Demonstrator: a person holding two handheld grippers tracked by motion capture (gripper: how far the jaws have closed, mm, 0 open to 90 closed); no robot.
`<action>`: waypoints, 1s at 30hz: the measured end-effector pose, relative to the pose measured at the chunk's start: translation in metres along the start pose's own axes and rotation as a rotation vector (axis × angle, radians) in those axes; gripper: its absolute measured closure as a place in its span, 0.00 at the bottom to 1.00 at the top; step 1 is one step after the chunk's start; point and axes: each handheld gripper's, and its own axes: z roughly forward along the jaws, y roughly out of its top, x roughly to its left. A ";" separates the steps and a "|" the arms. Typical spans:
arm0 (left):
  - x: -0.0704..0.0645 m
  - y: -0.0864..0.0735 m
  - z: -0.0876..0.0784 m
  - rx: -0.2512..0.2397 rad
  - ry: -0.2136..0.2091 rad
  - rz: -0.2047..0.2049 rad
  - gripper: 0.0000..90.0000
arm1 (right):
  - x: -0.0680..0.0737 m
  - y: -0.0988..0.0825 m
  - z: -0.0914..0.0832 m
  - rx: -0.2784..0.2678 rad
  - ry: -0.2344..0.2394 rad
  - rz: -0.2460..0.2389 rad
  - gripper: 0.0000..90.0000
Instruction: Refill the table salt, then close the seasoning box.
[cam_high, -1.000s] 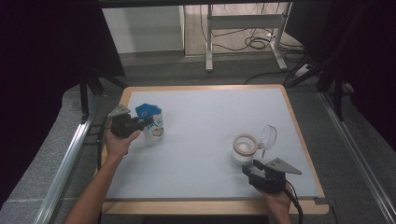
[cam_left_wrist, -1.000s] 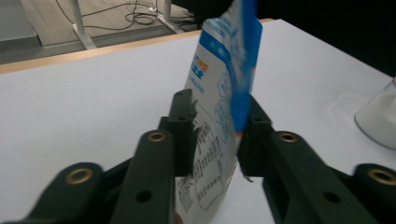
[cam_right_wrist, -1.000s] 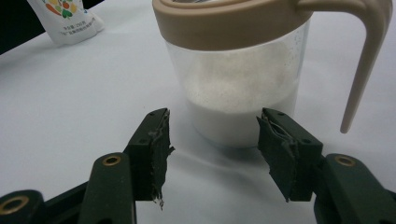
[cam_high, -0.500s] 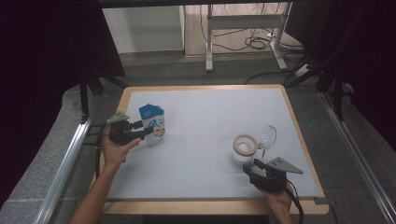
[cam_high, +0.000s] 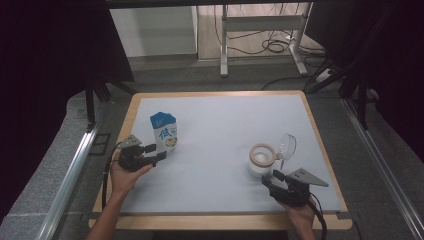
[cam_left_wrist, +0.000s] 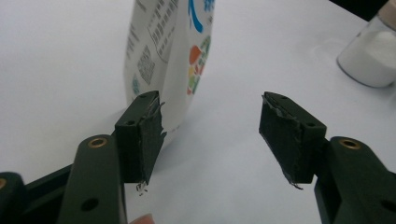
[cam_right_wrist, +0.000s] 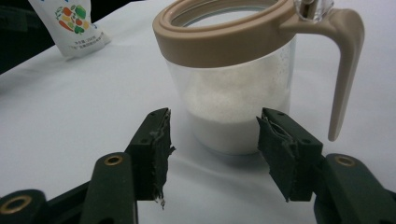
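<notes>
Waiting low at the desk's near edge, the right tool aims its parted jaws at the open sugar jar just ahead, not touching. Farther left, the left tool, its jaws just opened and empty, sits beside the upright pouch, freed to stand alone.

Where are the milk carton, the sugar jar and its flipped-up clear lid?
milk carton (cam_high: 165, 133): high view, printed front.
sugar jar (cam_right_wrist: 238, 100): right gripper view, clear wall.
clear lid (cam_high: 287, 145): high view, middle of the lid.
</notes>
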 end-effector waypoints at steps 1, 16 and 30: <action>-0.001 -0.002 0.000 0.000 0.008 0.005 0.44 | 0.000 0.000 -0.001 -0.003 0.003 0.001 0.52; -0.013 -0.028 0.006 0.052 0.019 0.034 0.44 | -0.006 0.011 -0.021 -0.045 -0.007 -0.006 0.95; -0.017 -0.033 0.010 0.070 0.006 0.042 0.43 | -0.032 0.046 -0.049 -0.165 -0.103 0.001 1.00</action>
